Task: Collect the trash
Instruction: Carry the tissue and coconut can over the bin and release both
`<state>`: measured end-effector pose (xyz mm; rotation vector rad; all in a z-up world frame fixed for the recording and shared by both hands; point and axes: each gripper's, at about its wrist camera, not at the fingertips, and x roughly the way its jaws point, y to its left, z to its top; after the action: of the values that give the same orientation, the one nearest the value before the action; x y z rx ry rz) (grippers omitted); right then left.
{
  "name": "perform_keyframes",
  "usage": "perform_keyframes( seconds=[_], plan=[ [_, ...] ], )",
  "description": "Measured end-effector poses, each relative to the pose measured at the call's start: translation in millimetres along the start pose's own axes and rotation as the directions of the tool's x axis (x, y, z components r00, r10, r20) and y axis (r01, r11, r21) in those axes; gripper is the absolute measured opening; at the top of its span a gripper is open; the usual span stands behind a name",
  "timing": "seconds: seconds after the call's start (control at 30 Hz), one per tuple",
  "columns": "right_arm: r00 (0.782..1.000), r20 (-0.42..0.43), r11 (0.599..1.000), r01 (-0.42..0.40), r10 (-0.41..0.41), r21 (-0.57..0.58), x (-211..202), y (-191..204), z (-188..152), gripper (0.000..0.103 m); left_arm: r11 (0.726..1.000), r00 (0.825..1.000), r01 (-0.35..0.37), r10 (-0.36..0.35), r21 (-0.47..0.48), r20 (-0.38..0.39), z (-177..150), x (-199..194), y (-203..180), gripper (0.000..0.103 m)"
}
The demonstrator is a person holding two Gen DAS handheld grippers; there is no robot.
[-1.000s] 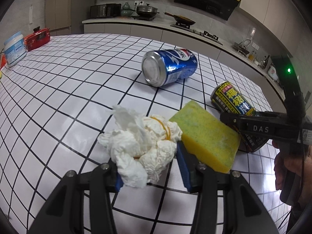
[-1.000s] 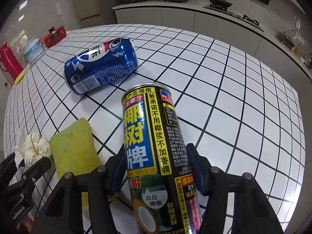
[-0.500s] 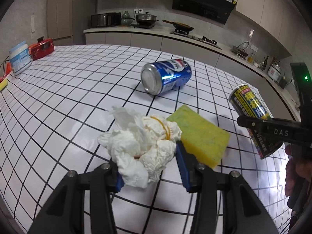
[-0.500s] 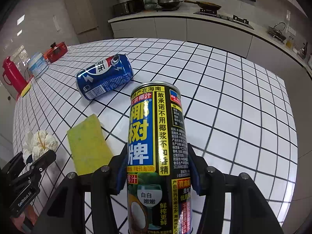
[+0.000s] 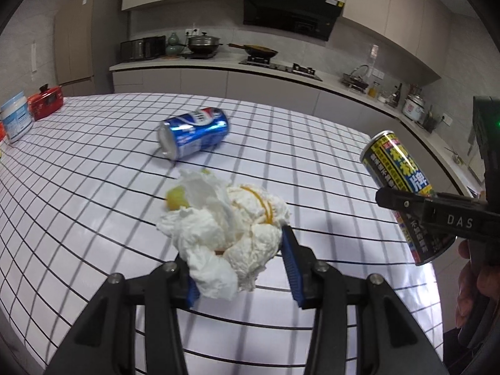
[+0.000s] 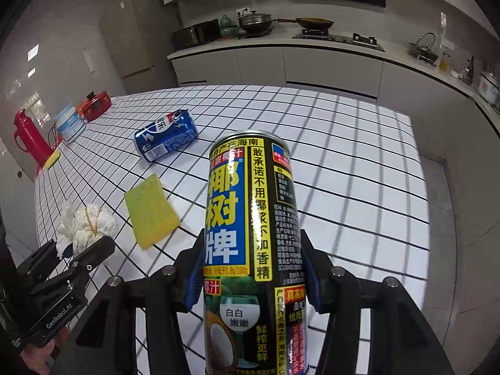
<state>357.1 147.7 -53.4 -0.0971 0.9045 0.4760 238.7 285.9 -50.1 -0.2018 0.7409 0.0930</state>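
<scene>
My left gripper (image 5: 240,265) is shut on a crumpled white tissue wad (image 5: 231,228) bound with a yellow rubber band, held above the checked table (image 5: 93,187). My right gripper (image 6: 251,268) is shut on a tall black-and-yellow drink can (image 6: 250,218), upright and lifted off the table. The left wrist view shows the same drink can (image 5: 403,193) tilted at the right. In the right wrist view the tissue wad (image 6: 87,225) and the left gripper (image 6: 78,247) are at the lower left. A blue soda can (image 5: 193,134) (image 6: 165,139) lies on its side mid-table. A yellow sponge (image 6: 151,211) lies flat nearer me.
A white tub (image 6: 70,123), a red box (image 6: 95,104) and a red jug (image 6: 28,137) stand at the table's far left. The table's right edge (image 6: 418,162) drops to the floor. A kitchen counter (image 5: 250,72) with a stove and pots runs behind.
Both grippers have risen and drawn back from the table with the tissue wad and the drink can. The blue can and the sponge now look farther off.
</scene>
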Motion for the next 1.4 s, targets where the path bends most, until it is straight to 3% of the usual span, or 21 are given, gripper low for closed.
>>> perform_keyframes(
  seconds=[0.33, 0.57, 0.87, 1.1, 1.4],
  plan=[
    [0.995, 0.038, 0.990, 0.085, -0.090, 0.114, -83, -98, -51, 0.055, 0.988, 0.993, 0.118, -0.118, 0.096, -0.002, -17, -9, -111, 0.046],
    [0.985, 0.038, 0.967, 0.160, -0.171, 0.196, -139, -170, -95, 0.055, 0.965, 0.978, 0.207, -0.206, 0.161, -0.024, -33, -18, -187, 0.046],
    [0.970, 0.018, 0.936, 0.228, -0.241, 0.270, -190, -234, -152, 0.055, 0.932, 0.957, 0.289, -0.282, 0.221, -0.060, -58, -26, -259, 0.046],
    [0.964, -0.042, 0.908, 0.261, -0.262, 0.327, -197, -287, -211, 0.055, 0.908, 0.941, 0.337, -0.316, 0.250, -0.121, -91, -18, -309, 0.046],
    [0.964, -0.164, 0.891, 0.257, -0.209, 0.375, -147, -347, -303, 0.055, 0.904, 0.935, 0.334, -0.281, 0.267, -0.218, -163, 16, -354, 0.046]
  ],
)
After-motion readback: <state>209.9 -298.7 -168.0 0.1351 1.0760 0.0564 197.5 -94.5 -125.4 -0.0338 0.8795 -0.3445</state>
